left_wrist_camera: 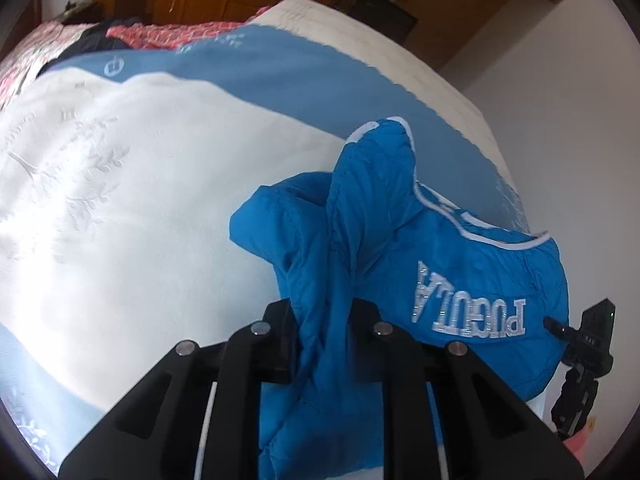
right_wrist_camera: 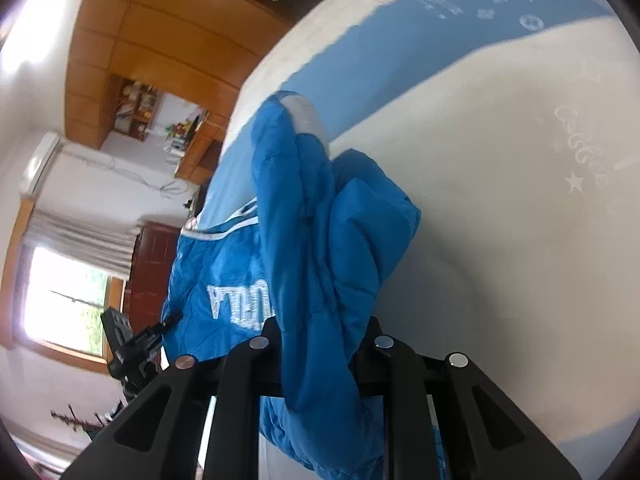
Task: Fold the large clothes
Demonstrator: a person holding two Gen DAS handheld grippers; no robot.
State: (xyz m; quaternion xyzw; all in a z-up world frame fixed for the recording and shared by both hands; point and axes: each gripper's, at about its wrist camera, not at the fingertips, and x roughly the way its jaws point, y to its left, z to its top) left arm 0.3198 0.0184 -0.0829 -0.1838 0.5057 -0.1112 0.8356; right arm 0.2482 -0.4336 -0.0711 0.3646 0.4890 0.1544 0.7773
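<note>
Both hand-held grippers, left (left_wrist_camera: pixel 325 322) and right (right_wrist_camera: pixel 320 336), pinched the blue jacket (left_wrist_camera: pixel 384 248) seemingly just above the bed (left_wrist_camera: pixel 120 184).

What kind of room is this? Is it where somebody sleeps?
Most likely a bedroom. A big bed with a white and blue cover fills the view, wooden cupboards line the wall, and a window has curtains. Both tools, left tool and right tool, hold a blue jacket over the bed.

Left gripper (left_wrist_camera: pixel 326 336) and right gripper (right_wrist_camera: pixel 320 344) both clamp blue fabric.
</note>
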